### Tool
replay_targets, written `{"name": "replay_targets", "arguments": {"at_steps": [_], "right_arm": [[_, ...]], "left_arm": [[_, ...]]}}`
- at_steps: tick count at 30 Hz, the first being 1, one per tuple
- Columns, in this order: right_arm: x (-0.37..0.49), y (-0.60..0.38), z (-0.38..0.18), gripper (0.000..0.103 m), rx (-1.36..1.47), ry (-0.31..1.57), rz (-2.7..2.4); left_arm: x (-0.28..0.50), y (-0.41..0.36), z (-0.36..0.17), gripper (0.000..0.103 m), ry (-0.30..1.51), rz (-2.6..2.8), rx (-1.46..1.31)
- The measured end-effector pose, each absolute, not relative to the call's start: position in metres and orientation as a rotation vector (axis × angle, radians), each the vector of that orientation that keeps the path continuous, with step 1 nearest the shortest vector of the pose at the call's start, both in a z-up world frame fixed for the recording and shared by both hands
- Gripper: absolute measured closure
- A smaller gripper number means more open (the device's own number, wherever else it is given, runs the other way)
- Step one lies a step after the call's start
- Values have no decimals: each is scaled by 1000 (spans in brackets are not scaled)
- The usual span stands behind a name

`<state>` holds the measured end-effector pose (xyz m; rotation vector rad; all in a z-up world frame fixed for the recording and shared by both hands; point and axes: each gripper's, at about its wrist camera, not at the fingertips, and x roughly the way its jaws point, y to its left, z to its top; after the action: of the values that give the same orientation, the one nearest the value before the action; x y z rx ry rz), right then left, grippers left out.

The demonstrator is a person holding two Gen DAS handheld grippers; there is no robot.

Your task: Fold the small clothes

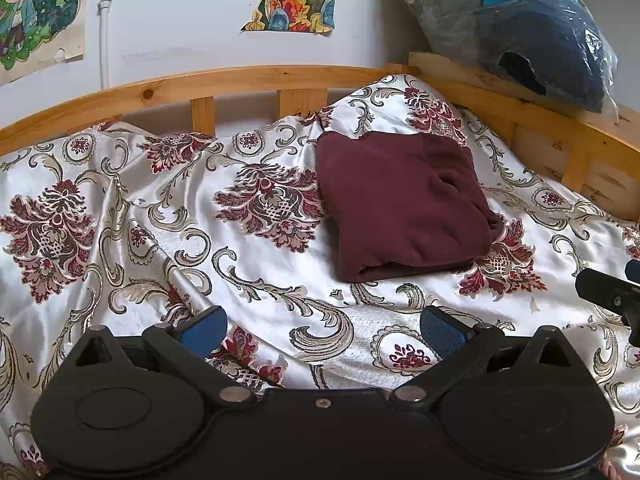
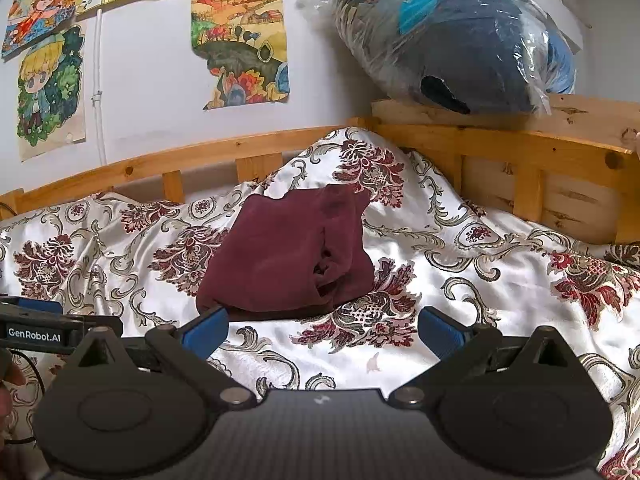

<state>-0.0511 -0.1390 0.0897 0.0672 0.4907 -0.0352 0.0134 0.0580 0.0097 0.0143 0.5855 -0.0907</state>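
The left tool (image 1: 323,330) is matte black plastic with round pivot housings, silver rivets, a centre screw and blue ribbed pads (image 1: 442,332). The right tool (image 2: 323,330) looks alike, its body a carbon-weave pattern. White "GenRobot.AI" lettering marks the left tool's side in the right wrist view, with thin black cables and bare fingertips (image 2: 10,380).

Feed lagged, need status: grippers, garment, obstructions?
Left gripper and right gripper: jaws open, empty. Maroon garment folded on the bedspread, untouched. Nothing between jaws and garment.

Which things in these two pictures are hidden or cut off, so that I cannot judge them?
- Maroon garment: folded on the bedspread; its inner layers and type are hidden by its own folds, in both views.
- Bagged bundle on the wooden rail: cut off by the top edge; plastic glare blurs its contents.
- Right gripper: in the left wrist view, the right edge crops it.
- Left gripper: open, holding nothing.
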Motion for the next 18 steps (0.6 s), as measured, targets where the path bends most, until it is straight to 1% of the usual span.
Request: {"name": "replay_targets", "arguments": {"at_steps": [18], "right_arm": [[-53,-140,91,0,72,486,-43]], "left_arm": [[10,58,13,1,569,-115,23]]}}
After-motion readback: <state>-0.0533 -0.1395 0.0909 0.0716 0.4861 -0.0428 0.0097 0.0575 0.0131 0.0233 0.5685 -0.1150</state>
